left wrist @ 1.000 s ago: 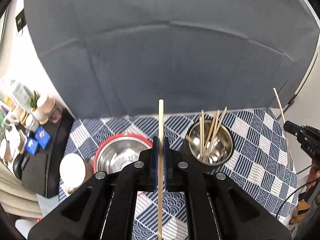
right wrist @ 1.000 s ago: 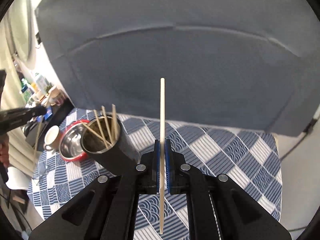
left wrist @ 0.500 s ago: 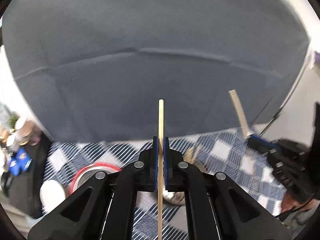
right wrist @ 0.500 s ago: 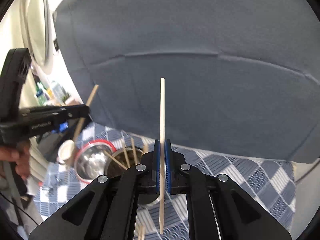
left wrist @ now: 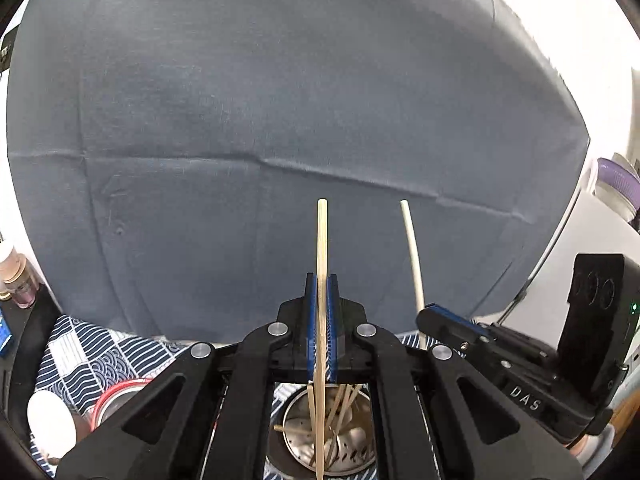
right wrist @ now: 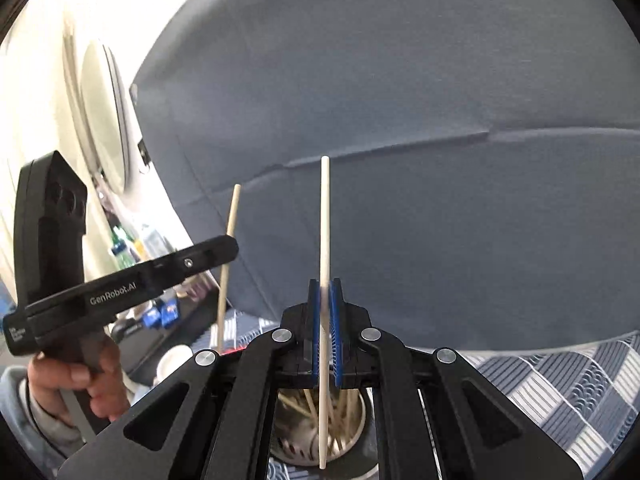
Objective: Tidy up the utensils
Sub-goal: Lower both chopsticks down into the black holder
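My left gripper point(left wrist: 321, 280) is shut on a pale wooden chopstick point(left wrist: 322, 248) held upright, its lower end over the steel holder cup point(left wrist: 296, 432), which holds several chopsticks. My right gripper point(right wrist: 325, 284) is shut on a white chopstick point(right wrist: 324, 220), also upright, its lower end over the same cup point(right wrist: 356, 428). In the left wrist view the right gripper point(left wrist: 436, 316) shows at the right with its white chopstick point(left wrist: 412, 248). In the right wrist view the left gripper point(right wrist: 224, 248) shows at the left with its chopstick point(right wrist: 228, 248).
A blue-and-white patterned cloth point(left wrist: 88, 356) covers the table. A red-rimmed steel bowl point(left wrist: 116, 396) and a white cup point(left wrist: 50, 424) stand left of the holder. A grey fabric backdrop point(left wrist: 280, 100) rises behind. Bottles and boxes point(right wrist: 160, 308) crowd the far left.
Both grippers have closed in over the holder cup from either side, each still holding its chopstick upright. The cup now sits directly beneath both sets of fingers.
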`<state>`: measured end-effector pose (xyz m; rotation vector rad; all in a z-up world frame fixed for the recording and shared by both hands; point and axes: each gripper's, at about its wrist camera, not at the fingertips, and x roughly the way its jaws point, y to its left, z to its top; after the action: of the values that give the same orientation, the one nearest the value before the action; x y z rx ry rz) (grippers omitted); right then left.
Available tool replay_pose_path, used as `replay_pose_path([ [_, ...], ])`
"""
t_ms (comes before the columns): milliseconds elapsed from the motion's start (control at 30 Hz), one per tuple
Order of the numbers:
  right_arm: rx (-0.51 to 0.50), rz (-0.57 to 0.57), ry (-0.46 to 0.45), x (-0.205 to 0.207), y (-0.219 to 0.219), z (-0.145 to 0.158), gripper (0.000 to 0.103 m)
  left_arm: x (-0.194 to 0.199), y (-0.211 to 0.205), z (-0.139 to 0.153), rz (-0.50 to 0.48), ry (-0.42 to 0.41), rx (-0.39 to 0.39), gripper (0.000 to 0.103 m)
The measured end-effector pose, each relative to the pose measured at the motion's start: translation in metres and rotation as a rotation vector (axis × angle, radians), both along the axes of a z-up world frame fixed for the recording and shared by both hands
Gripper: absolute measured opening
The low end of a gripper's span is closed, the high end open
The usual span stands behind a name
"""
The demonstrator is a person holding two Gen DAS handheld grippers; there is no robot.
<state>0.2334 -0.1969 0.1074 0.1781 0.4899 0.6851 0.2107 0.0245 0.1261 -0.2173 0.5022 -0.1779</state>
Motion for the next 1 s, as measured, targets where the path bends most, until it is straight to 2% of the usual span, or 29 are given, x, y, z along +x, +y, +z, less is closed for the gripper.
replay_pose_path([
  [167,0.027,0.000,-0.025,0.011,0.011,-0.019,0.005,0.004,0.004,-0.013,-0.010,-0.053,-0.032,0.005],
  [433,0.031,-0.012,-0.019,0.015,0.020,-0.054,0.005,0.000,0.000,-0.046,-0.024,-0.112,-0.021,0.005],
  [800,-0.051,0.005,-0.015,-0.007,0.018,-0.079,0.005,-0.010,-0.008,-0.072,-0.054,-0.084,0.005,0.005],
  [1000,-0.088,0.019,-0.003,-0.022,0.015,-0.089,0.005,-0.020,-0.006,-0.084,-0.038,-0.045,0.020,0.005],
])
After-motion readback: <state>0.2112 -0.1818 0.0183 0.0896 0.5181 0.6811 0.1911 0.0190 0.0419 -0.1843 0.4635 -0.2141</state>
